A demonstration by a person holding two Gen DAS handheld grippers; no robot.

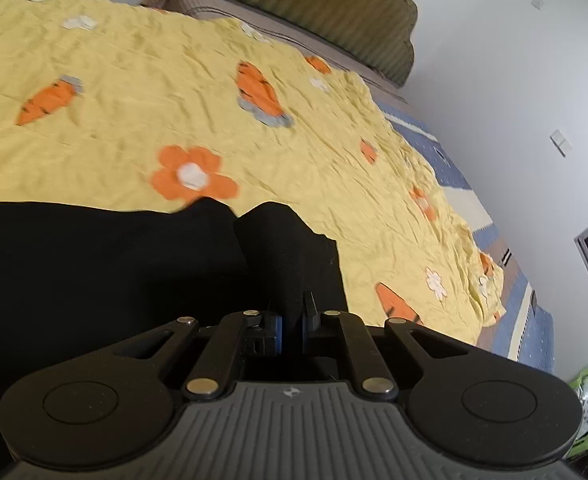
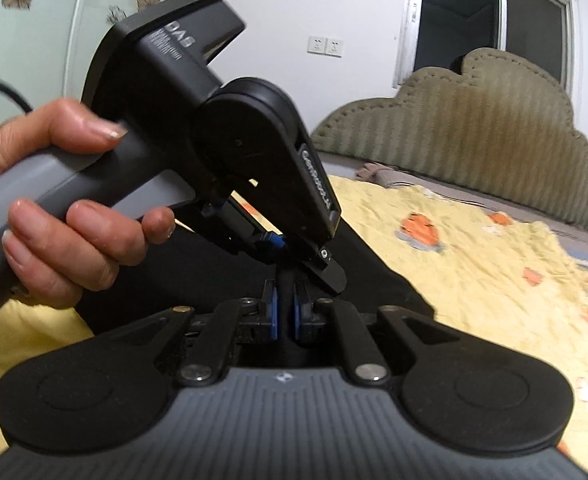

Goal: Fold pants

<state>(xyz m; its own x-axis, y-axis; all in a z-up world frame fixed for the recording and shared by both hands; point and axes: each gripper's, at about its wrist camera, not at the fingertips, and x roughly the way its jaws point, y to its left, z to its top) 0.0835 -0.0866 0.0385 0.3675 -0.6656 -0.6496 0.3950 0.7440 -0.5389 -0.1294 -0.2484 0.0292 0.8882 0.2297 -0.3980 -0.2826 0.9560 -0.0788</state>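
Both tongs, left (image 1: 292, 314) and right (image 2: 285, 310), clamped side by side on a pinched ridge of the black pants (image 1: 94, 264), lifted off the yellow bedspread (image 1: 214, 92), probably for folding over.

Pants (image 1: 94, 272): black cloth, matt, soft and lightless, folds hard to make out.
Bedspread (image 1: 174, 92): yellow cloth, crinkled and rough-looking, with orange carrot and flower patches.
Left gripper (image 1: 292, 314): matt black plastic links, shiny round metal pins, blue pads, ribbed grey plastic body.
Right gripper (image 2: 285, 312): the same matt black plastic, metal pins, blue pads on its fingers (image 2: 270, 312).
Left hand (image 2: 54, 200): bare skin with glossy nails, around a smooth grey plastic handle.
Headboard (image 2: 473, 128): olive padded cloth, ribbed and stitched.
Wall (image 1: 493, 60): smooth, matt white.
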